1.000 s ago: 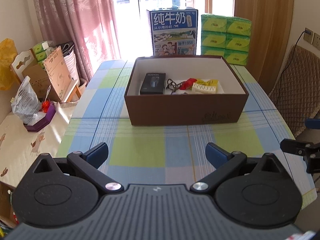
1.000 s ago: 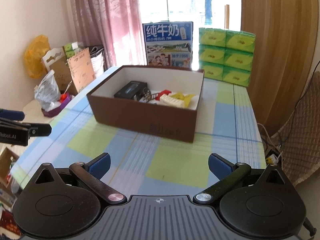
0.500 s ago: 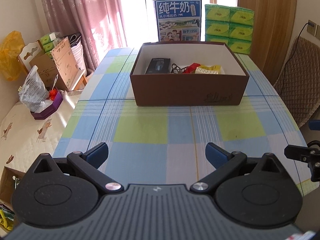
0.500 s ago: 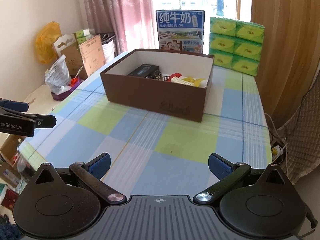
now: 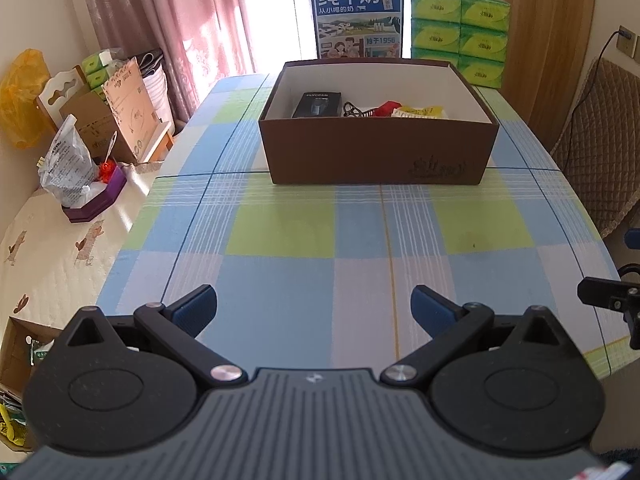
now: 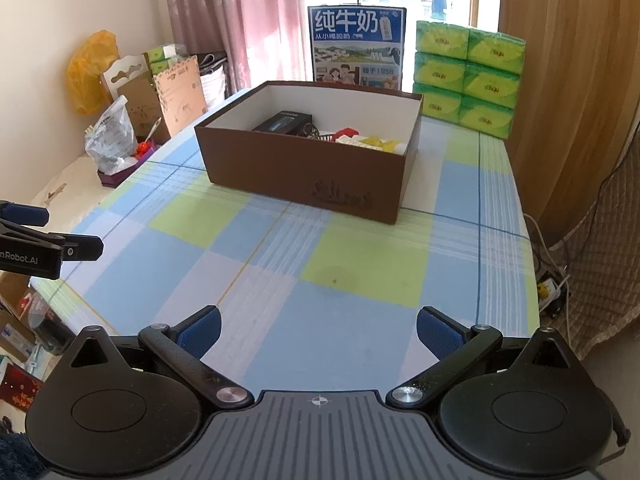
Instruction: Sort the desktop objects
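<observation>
A brown cardboard box (image 5: 378, 156) (image 6: 304, 176) stands on the far half of the checked tablecloth (image 5: 320, 236) (image 6: 340, 272). Inside lie a black device (image 5: 317, 105) (image 6: 282, 122), a dark wire tangle (image 5: 353, 111), a red piece (image 5: 386, 107) (image 6: 346, 133) and a yellow-white packet (image 5: 418, 112) (image 6: 376, 142). My left gripper (image 5: 314, 308) hangs open over the near table edge, nothing between its blue pads. My right gripper (image 6: 318, 330) is also open and empty, well short of the box. Each gripper shows at the other view's side edge.
Behind the box stand a blue milk carton (image 5: 356, 18) (image 6: 356, 44) and stacked green tissue packs (image 5: 460, 28) (image 6: 468, 72). Left of the table are cardboard boxes (image 5: 120, 116), a plastic bag (image 5: 66, 172) and a purple tray (image 5: 96, 204). A quilted chair (image 5: 600, 144) sits right.
Both grippers have drawn back from the box toward the near table edge, so the box looks smaller and farther. Both stayed open and empty.
</observation>
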Demonstrator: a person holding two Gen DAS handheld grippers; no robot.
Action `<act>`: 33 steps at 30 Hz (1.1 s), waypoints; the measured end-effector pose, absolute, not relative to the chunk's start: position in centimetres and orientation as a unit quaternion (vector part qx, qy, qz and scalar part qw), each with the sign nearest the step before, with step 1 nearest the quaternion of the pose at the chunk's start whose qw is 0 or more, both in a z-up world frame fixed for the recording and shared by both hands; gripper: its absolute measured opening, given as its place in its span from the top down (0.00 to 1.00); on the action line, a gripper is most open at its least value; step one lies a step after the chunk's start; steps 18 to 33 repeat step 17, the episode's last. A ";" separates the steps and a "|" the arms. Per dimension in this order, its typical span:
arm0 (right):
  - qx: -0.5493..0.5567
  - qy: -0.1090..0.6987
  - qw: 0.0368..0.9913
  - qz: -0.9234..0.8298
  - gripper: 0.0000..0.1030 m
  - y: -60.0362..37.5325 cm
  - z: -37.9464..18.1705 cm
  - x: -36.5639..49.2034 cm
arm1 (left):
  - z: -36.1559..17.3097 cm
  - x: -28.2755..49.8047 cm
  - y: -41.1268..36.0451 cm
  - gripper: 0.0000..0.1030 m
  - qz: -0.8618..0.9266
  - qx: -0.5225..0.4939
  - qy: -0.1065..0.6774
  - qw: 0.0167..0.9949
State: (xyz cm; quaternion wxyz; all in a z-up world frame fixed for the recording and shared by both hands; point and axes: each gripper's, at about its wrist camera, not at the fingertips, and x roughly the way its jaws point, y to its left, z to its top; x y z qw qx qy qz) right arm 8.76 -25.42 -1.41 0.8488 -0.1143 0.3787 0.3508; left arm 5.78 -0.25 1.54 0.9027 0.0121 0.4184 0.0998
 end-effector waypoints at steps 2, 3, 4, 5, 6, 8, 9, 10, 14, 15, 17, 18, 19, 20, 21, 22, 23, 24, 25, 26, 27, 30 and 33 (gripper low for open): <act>-0.115 0.380 0.848 0.351 0.02 -25.4 -1.5 8.8 | 1.4 5.9 -0.3 0.01 0.099 0.013 0.419 0.902; -0.115 0.379 0.848 0.352 0.02 -25.3 -1.5 8.8 | 1.4 6.0 -0.3 0.01 0.099 0.013 0.419 0.902; -0.116 0.379 0.848 0.352 0.02 -25.3 -1.5 8.9 | 1.4 6.0 -0.4 0.01 0.099 0.013 0.419 0.902; -0.116 0.379 0.848 0.352 0.02 -25.2 -1.6 8.9 | 1.3 6.1 -0.3 0.01 0.098 0.014 0.419 0.902; -0.116 0.379 0.848 0.352 0.02 -25.2 -1.6 9.0 | 1.3 6.2 -0.4 0.01 0.097 0.014 0.420 0.902; -0.115 0.380 0.848 0.352 0.02 -25.2 -1.7 9.1 | 1.2 6.3 -0.4 0.01 0.095 0.015 0.420 0.902; -0.115 0.380 0.847 0.353 0.02 -25.1 -1.7 9.1 | 1.1 6.4 -0.5 0.01 0.093 0.015 0.421 0.902; -0.115 0.380 0.847 0.353 0.02 -25.0 -1.7 9.2 | 1.1 6.5 -0.6 0.01 0.091 0.015 0.421 0.902; -0.114 0.380 0.847 0.354 0.02 -24.6 -1.7 9.5 | 0.9 6.9 -0.6 0.01 0.087 0.016 0.423 0.902; -0.114 0.381 0.846 0.354 0.02 -24.6 -1.8 9.6 | 0.9 7.0 -0.5 0.01 0.086 0.016 0.423 0.902; -0.115 0.383 0.846 0.354 0.02 -24.4 -1.9 9.8 | 0.8 7.2 -0.5 0.01 0.085 0.016 0.425 0.901; -0.115 0.383 0.846 0.354 0.02 -24.4 -1.9 9.8 | 0.8 7.2 -0.5 0.01 0.085 0.016 0.425 0.901; -0.115 0.383 0.846 0.354 0.02 -24.4 -1.9 9.8 | 0.8 7.2 -0.5 0.01 0.085 0.016 0.425 0.901; -0.115 0.383 0.846 0.354 0.02 -24.4 -1.9 9.8 | 0.8 7.2 -0.5 0.01 0.085 0.016 0.425 0.901; -0.115 0.383 0.846 0.354 0.02 -24.4 -1.9 9.8 | 0.8 7.2 -0.5 0.01 0.085 0.016 0.425 0.901; -0.115 0.383 0.846 0.354 0.02 -24.4 -1.9 9.8 | 0.8 7.2 -0.5 0.01 0.085 0.016 0.425 0.901; -0.115 0.383 0.846 0.354 0.02 -24.4 -1.9 9.8 | 0.8 7.2 -0.5 0.01 0.085 0.016 0.425 0.901; -0.115 0.383 0.846 0.354 0.02 -24.4 -1.9 9.8 | 0.8 7.2 -0.5 0.01 0.085 0.016 0.425 0.901; -0.115 0.383 0.846 0.354 0.02 -24.4 -1.9 9.8 | 0.8 7.2 -0.5 0.01 0.085 0.016 0.425 0.901; -0.115 0.383 0.846 0.354 0.02 -24.4 -1.9 9.8 | 0.8 7.2 -0.5 0.01 0.085 0.016 0.425 0.901; -0.115 0.383 0.846 0.354 0.02 -24.4 -1.9 9.8 | 0.8 7.2 -0.5 0.01 0.085 0.016 0.425 0.901; -0.115 0.383 0.846 0.354 0.02 -24.4 -1.9 9.8 | 0.8 7.2 -0.5 0.01 0.085 0.016 0.425 0.901; -0.115 0.383 0.846 0.354 0.02 -24.4 -1.9 9.8 | 0.8 7.2 -0.5 0.01 0.085 0.016 0.425 0.901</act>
